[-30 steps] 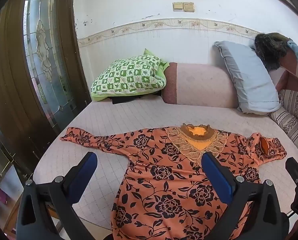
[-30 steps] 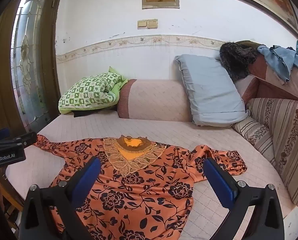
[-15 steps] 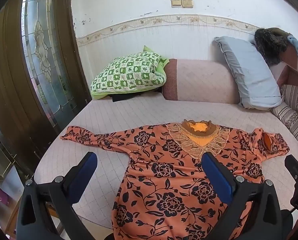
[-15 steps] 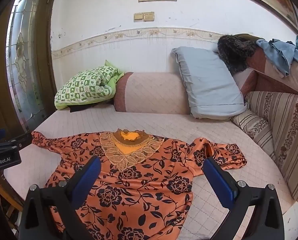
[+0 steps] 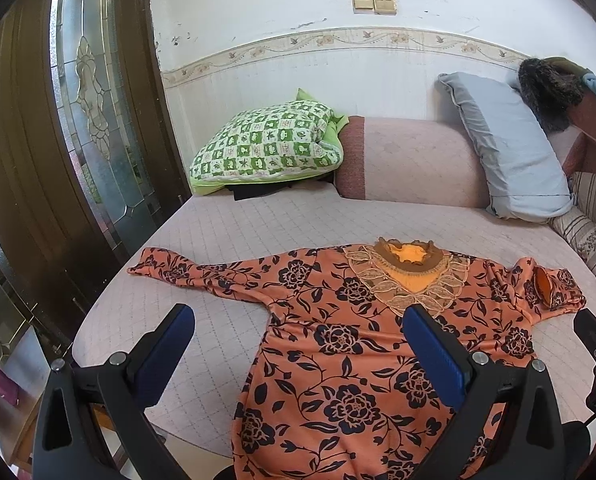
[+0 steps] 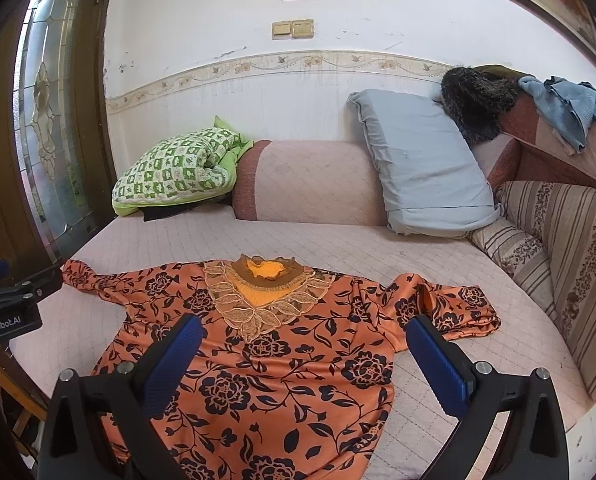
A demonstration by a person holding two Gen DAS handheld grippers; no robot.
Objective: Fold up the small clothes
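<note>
Hovering over the bed (image 5: pixel 225 232), we hold both tools spread wide and empty: the left tool (image 5: pixel 298 344) above the blouse's left half, the right tool (image 6: pixel 304 354) above its chest; neither touches cloth. The blouse (image 6: pixel 281 364) lies face up and mostly flat on the quilted bed, neck away from us, hem hanging off the near edge; its left sleeve (image 5: pixel 201 274) stretches out straight, its right sleeve (image 6: pixel 446 310) is doubled back on itself in a lump. We judge the fabric thin, light and limp, probably a little slick, so it will sag and slide rather than keep a crease; a pinch must catch the full thickness or a layer may slip free. We would take hold at seams and edges: the cuff of the straight sleeve, the shoulder points, the hem corners; the lace collar (image 6: pixel 263 300) looks delicate and is best left alone.
</note>
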